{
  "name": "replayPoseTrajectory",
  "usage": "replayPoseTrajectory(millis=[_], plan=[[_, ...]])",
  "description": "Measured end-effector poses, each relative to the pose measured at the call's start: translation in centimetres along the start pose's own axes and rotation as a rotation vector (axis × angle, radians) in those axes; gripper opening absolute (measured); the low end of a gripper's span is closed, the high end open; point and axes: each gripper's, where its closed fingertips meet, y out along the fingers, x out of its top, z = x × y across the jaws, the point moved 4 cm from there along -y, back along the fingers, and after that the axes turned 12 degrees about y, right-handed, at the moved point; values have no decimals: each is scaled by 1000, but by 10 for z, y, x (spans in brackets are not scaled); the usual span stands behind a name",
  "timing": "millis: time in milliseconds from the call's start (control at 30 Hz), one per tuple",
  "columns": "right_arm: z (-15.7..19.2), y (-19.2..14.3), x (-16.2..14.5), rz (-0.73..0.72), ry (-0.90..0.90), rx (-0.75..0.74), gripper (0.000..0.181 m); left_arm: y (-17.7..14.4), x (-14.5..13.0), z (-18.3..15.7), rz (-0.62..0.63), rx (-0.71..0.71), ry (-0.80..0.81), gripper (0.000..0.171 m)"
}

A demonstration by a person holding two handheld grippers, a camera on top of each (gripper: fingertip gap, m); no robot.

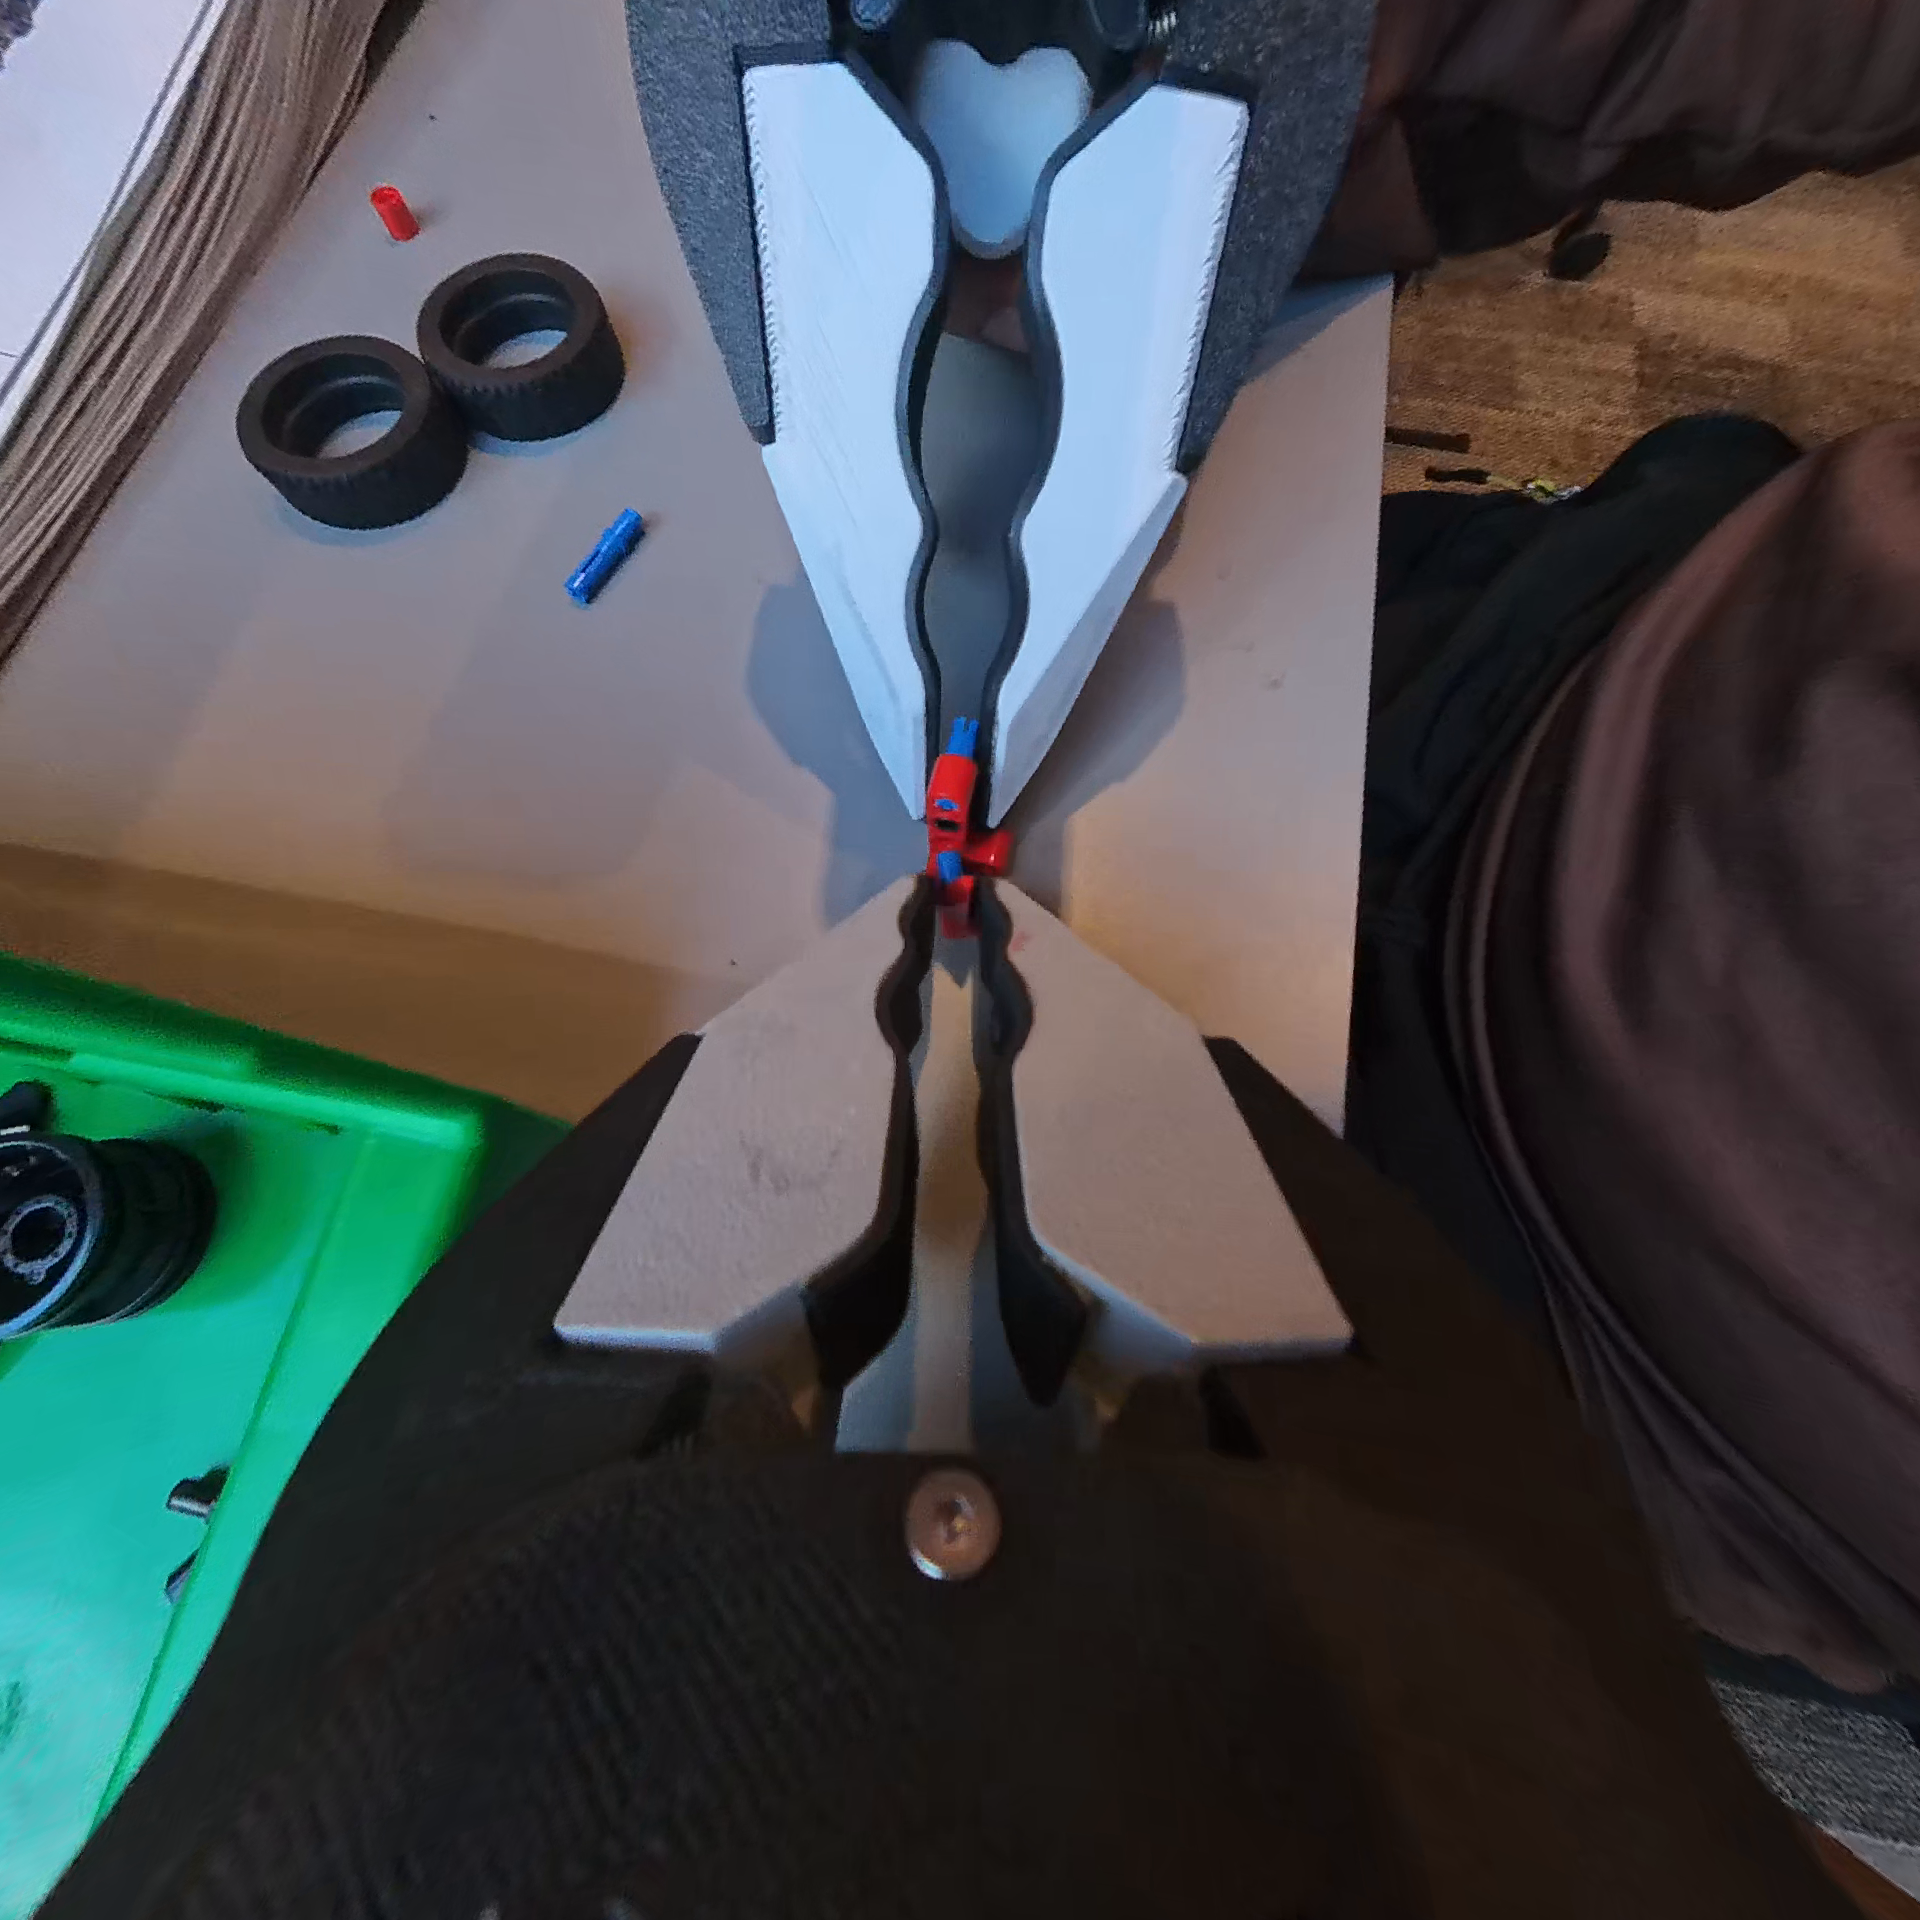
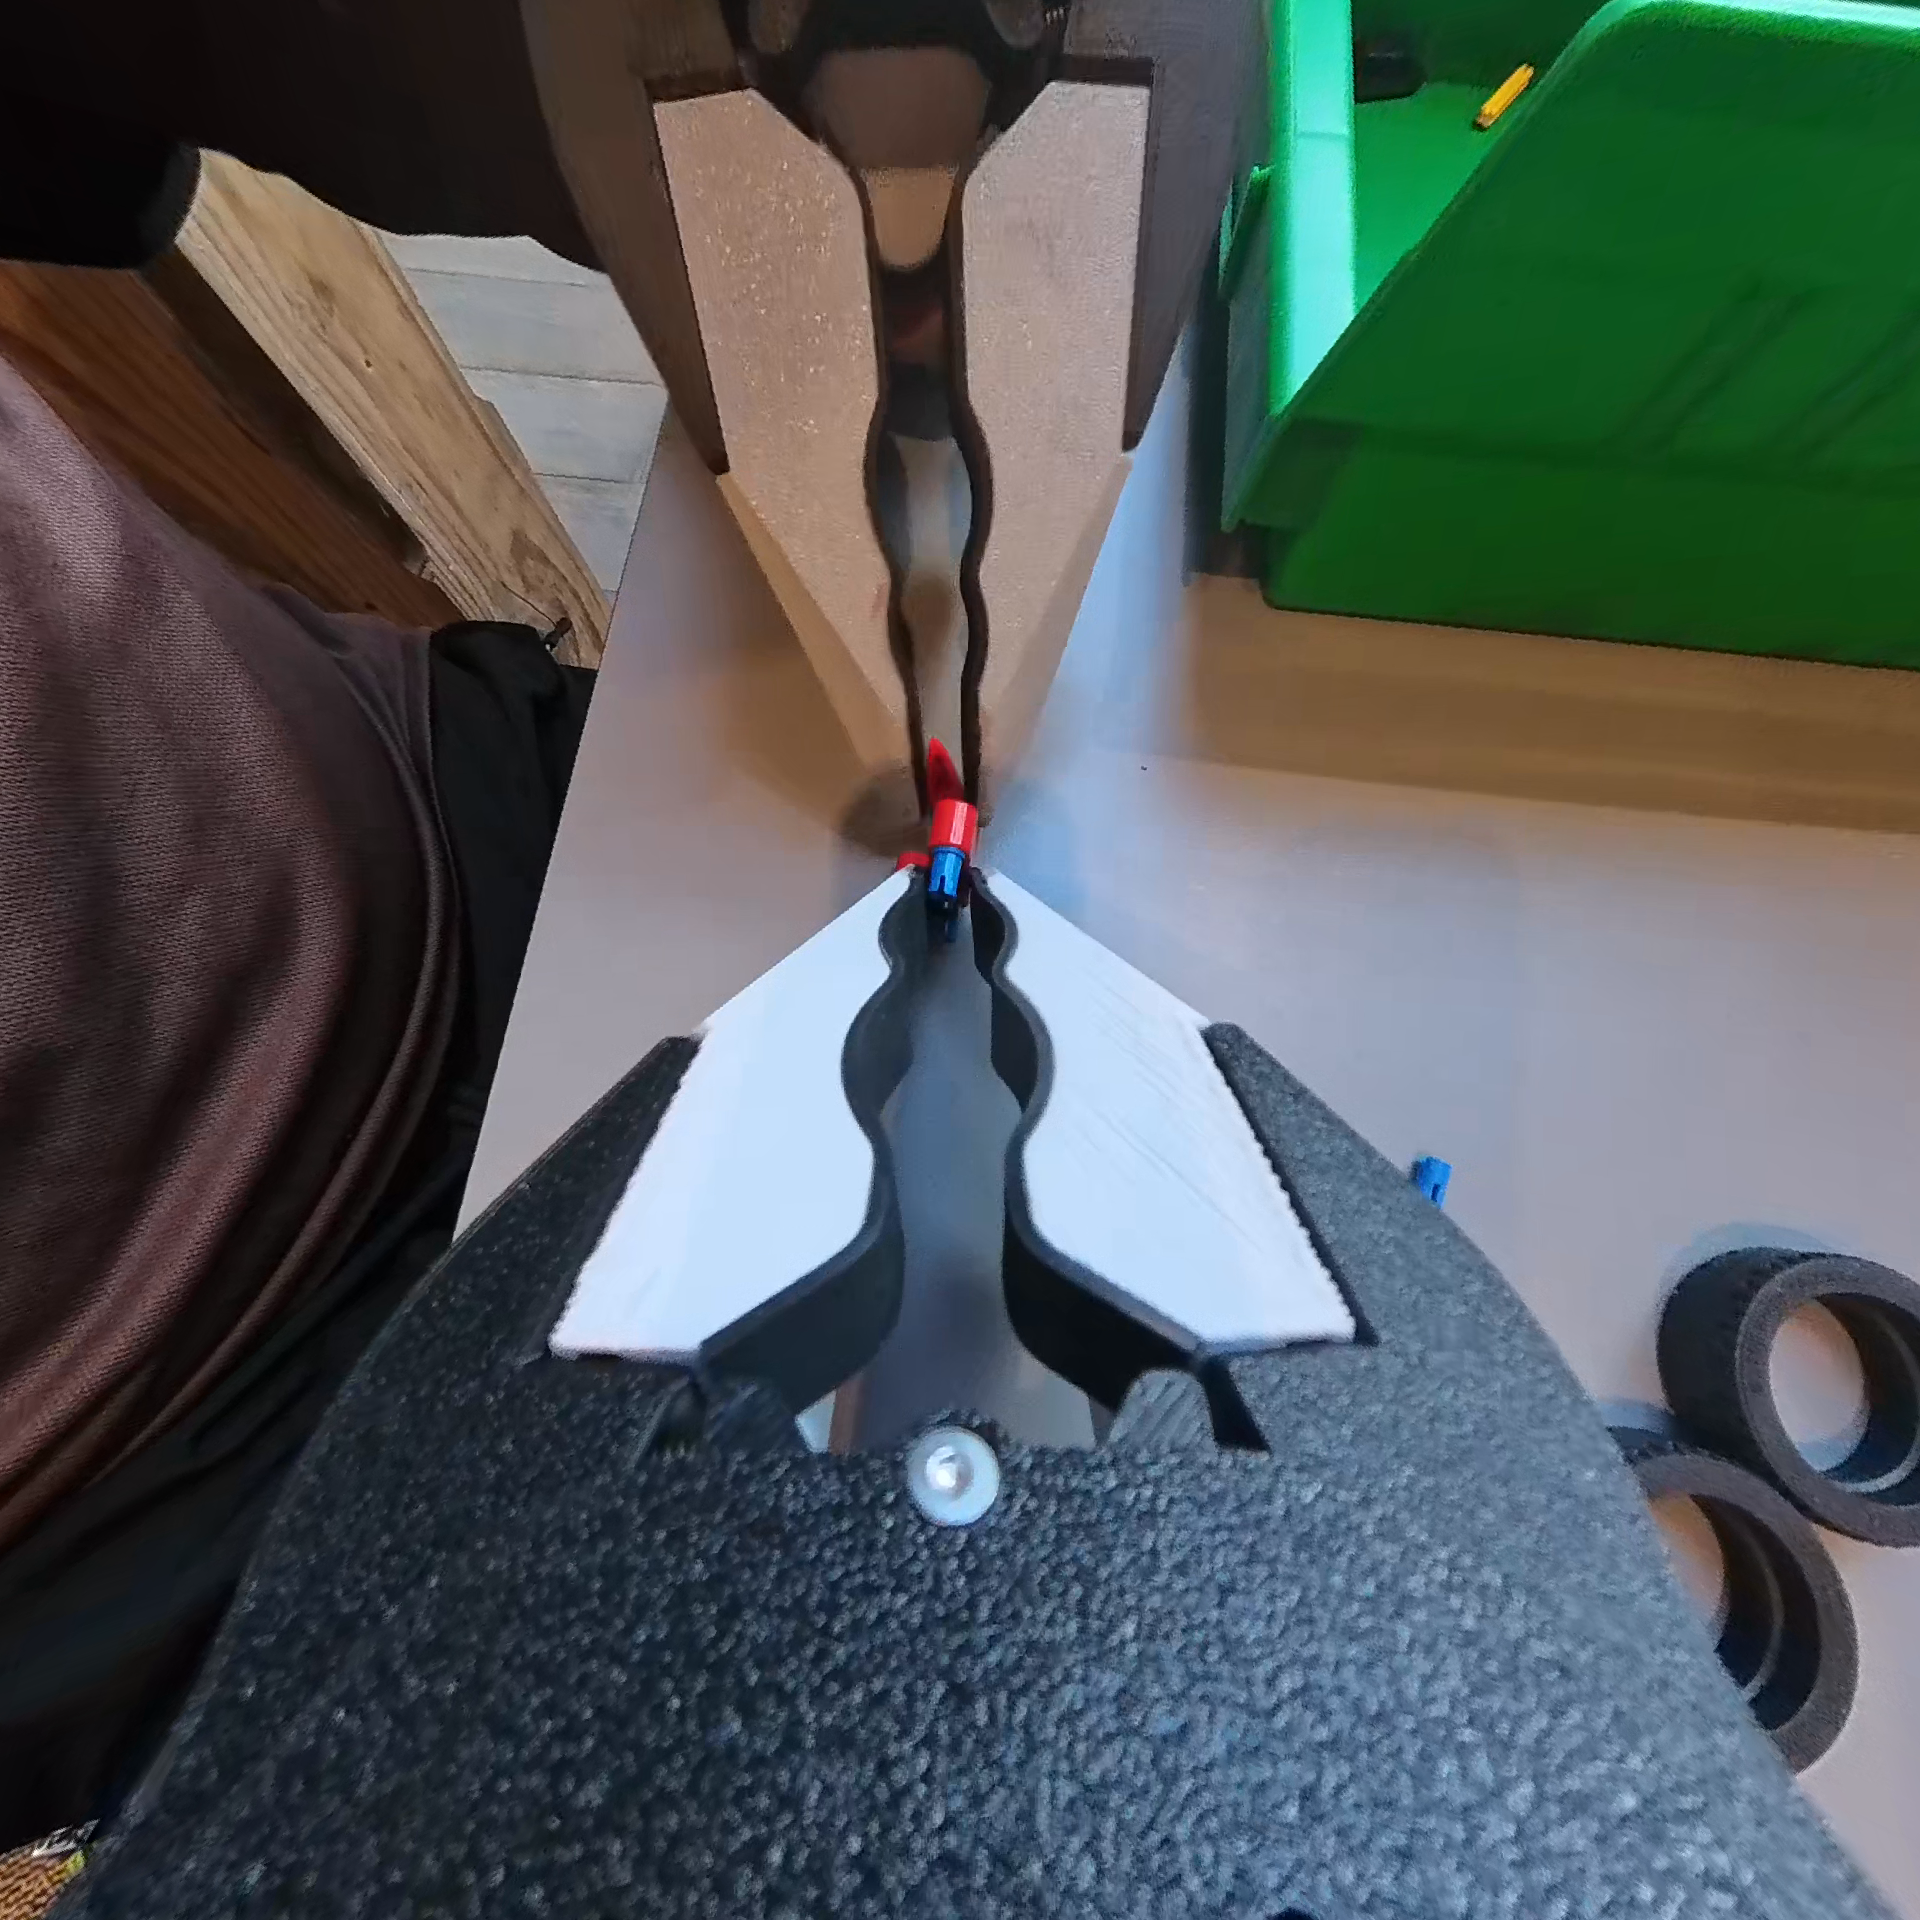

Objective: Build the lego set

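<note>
A small red and blue lego assembly [image 1: 954,821] hangs just above the beige table [image 1: 416,727] between the two grippers, which meet tip to tip. My left gripper [image 1: 954,906] is shut on its red near end. My right gripper [image 1: 956,805], with white fingers, comes in from the far side and is shut on the other end, where a blue pin [image 1: 964,734] sticks back between its fingers. In the right wrist view my right gripper [image 2: 945,883] pinches the blue pin [image 2: 943,871]. A red connector [image 2: 952,826] sits ahead of it, and the left gripper [image 2: 948,795] holds the far red part.
Two black tyres [image 1: 343,431] [image 1: 520,348], a loose blue pin [image 1: 603,556] and a small red piece [image 1: 393,213] lie on the table to the left. A green bin [image 1: 260,1299] holds a black wheel [image 1: 83,1226]. A person's lap [image 1: 1662,1039] lies beyond the table's right edge. Less than 4 cm separates the two grippers' tips.
</note>
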Motion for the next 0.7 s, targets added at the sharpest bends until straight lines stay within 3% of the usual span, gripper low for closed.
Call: replayPoseTrajectory(millis=[233, 700], plan=[[0, 0, 0, -3, -9, 0, 6, -1, -1, 3, 0, 6, -14, 5], [2, 1, 2, 5, -76, 11, 6, -3, 1, 1, 72, -15, 107, 4]])
